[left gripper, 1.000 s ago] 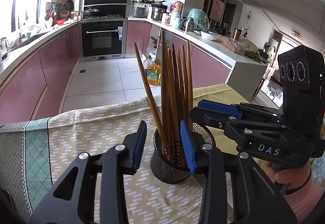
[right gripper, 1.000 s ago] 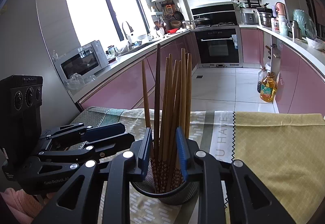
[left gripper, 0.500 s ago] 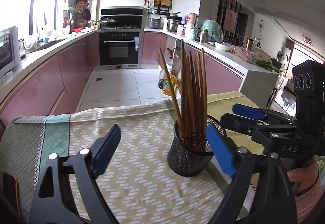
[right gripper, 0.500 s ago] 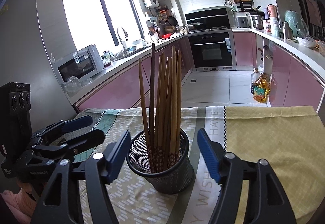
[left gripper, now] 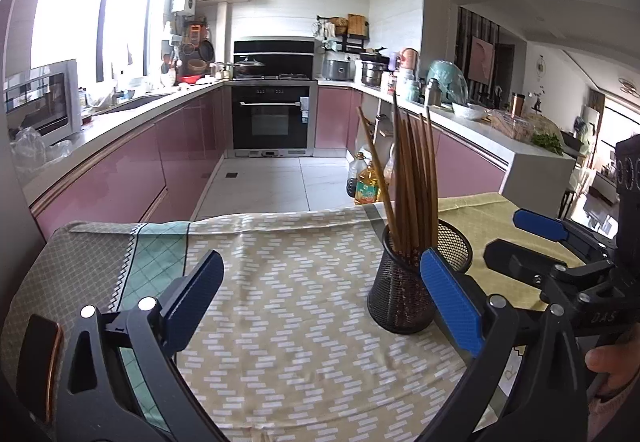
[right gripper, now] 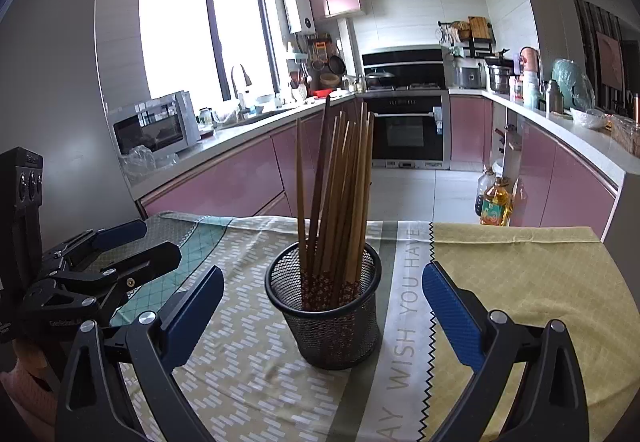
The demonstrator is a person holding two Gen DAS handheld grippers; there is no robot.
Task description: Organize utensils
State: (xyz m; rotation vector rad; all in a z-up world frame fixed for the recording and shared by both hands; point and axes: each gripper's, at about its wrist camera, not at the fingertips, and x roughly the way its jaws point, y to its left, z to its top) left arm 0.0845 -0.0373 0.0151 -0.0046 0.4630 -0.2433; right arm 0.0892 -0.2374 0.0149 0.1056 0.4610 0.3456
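Patterned tablecloth [right gripper: 256, 370]; oil bottle [right gripper: 495, 203] on floor; microwave [right gripper: 154, 127]; black oven [right gripper: 406, 131]

Both wrist cameras face the kitchen, sharing the chopstick holder [left gripper: 416, 282] (close up).

Tablecloth [right gripper: 520, 282] lies bare around mesh holder [right gripper: 324, 318] (chopsticks [right gripper: 340, 193] upright).

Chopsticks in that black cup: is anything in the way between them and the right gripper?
Nothing visible. The right gripper is open, its fingers either side of the cup holding the chopsticks. Only bare tablecloth lies between.
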